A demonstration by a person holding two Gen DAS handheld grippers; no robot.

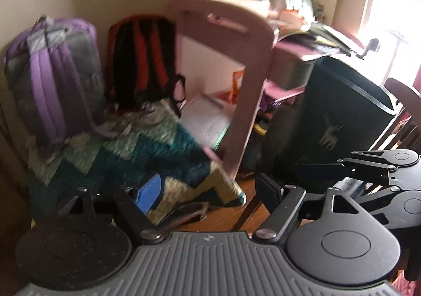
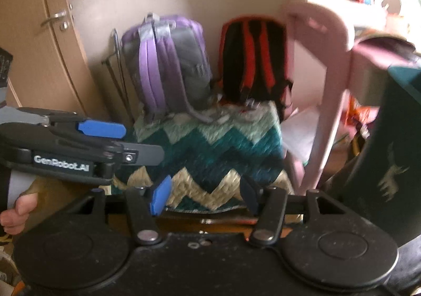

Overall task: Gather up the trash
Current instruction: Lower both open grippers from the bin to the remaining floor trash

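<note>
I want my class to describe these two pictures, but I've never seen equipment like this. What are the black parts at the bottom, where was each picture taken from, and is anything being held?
No robot here: a person holds a hand-held tool with tongs in each hand, with a camera on each looking forward along its fingers. One picture looks past the left tongs, the other past the right tongs; the left tongs also show at the left of the right-hand view. Both are open with nothing between them. Ahead, a purple backpack and a red and black backpack rest on a zigzag blanket, beside a pink desk and a dark green bin. The pictures are blurred.
</note>
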